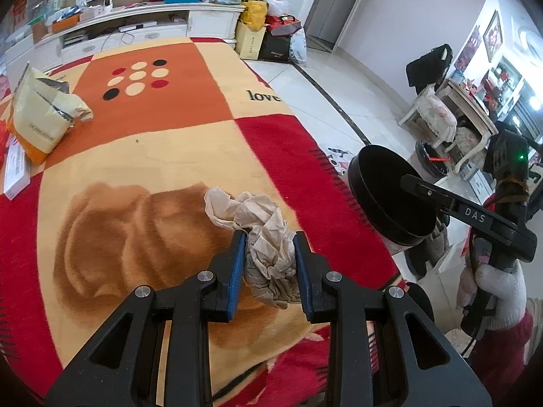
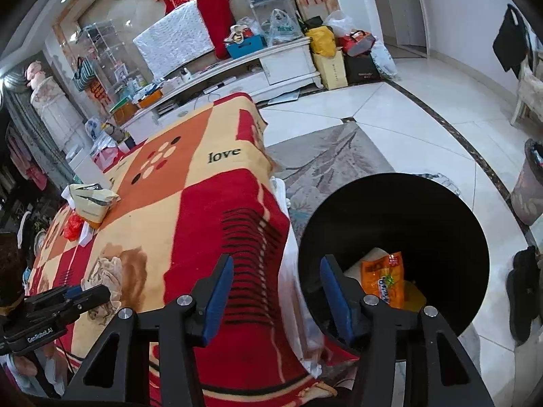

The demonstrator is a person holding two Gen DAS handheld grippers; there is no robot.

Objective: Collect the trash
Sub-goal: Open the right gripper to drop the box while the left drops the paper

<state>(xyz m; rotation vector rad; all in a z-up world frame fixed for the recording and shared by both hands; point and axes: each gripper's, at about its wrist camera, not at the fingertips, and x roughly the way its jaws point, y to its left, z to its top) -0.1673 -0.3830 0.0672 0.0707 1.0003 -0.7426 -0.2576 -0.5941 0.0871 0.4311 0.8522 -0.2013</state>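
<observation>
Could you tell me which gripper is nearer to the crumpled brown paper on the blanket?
Left. The left gripper is shut on the crumpled brown paper over the blanket. The right gripper, nothing between its pads, is off the blanket's edge by the black bin.

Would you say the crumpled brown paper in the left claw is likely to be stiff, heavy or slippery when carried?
The crumpled paper looks light and thin, so probably easy to carry. Its creases dent between the left claw pads, so it likely compresses rather than resists. The loose end hanging past the pads may flop or snag on the blanket.

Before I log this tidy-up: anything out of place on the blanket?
Yes. A torn-open cream bag lies slumped at the blanket's far left, and crumpled brown paper is pinched in the left hand-held gripper.
</observation>
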